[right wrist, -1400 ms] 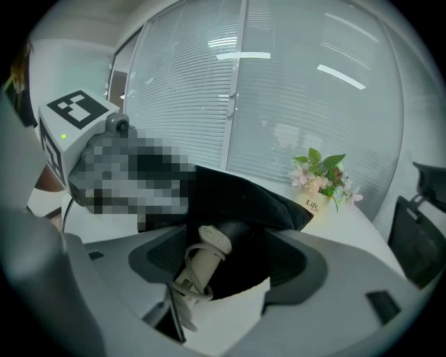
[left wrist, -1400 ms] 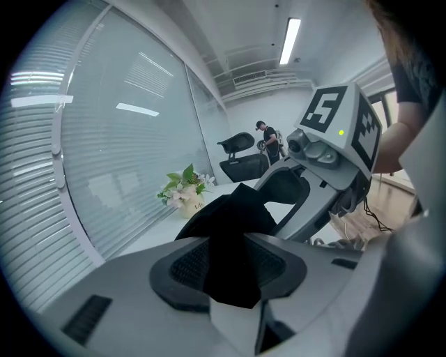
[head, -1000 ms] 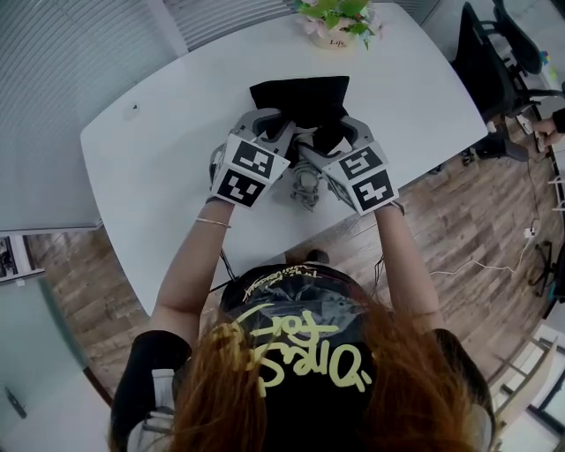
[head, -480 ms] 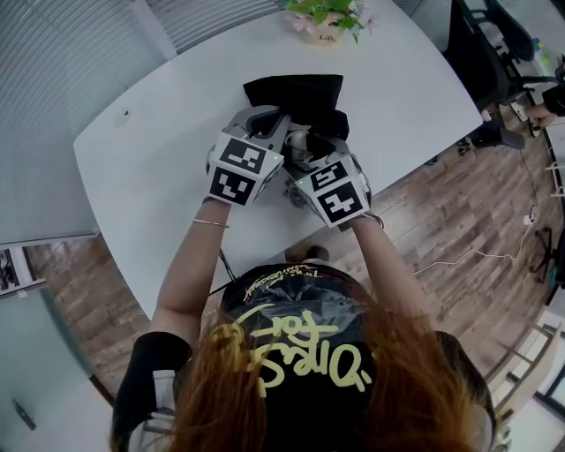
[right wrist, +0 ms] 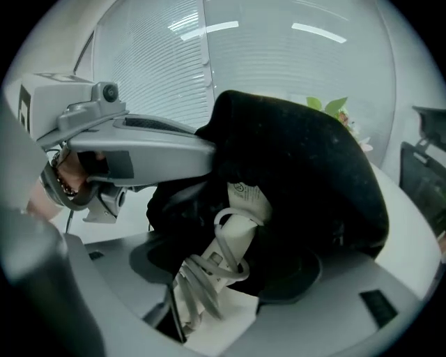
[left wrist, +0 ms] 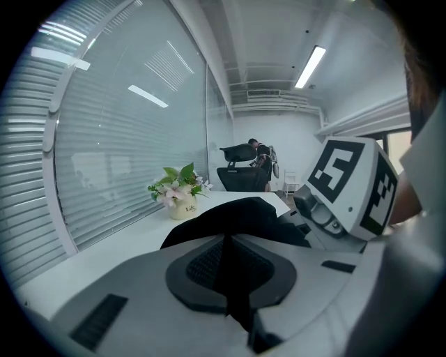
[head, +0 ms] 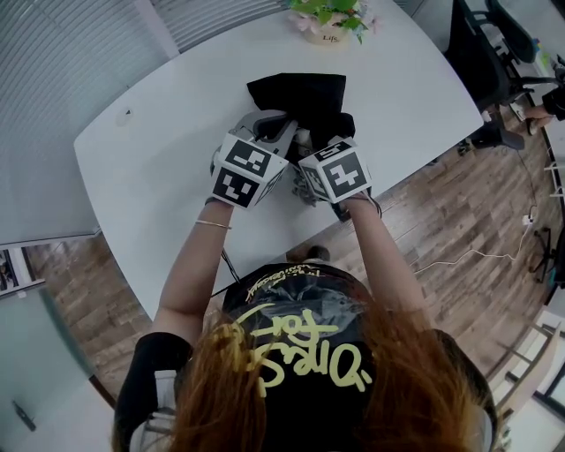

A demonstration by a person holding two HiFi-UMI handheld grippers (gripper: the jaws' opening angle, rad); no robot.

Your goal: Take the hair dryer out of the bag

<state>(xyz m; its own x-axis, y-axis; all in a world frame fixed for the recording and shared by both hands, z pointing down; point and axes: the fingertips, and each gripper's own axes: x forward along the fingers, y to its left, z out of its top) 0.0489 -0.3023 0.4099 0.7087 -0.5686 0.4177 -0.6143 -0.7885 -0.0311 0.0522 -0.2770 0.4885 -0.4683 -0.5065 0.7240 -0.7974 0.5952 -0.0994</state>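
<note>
Grey jaws of left gripper [left wrist: 227, 268] closed tight, a fold of black bag [head: 300, 95] cloth pinched between them; it comes in at 10 o'clock in the right gripper view, holding the bag mouth. Right gripper [right wrist: 224, 273] jaws stand apart, nothing clamped. Dryer [right wrist: 237, 230] handle lies in the gap between them, pads not seen to press it. Handle white, cord [right wrist: 197, 280] wound round it, butt end toward the gripper. Its long axis runs 7 to 1 o'clock in that view, head end buried in the bag. So the dryer sits dead ahead of the right gripper, the nearer of the two; I judge a close on the handle, then a pull back along that axis. Bag rests on white table [head: 159, 132], at 12 o'clock of both grippers. Flower pot [head: 328, 26] beyond, at the far edge.
</note>
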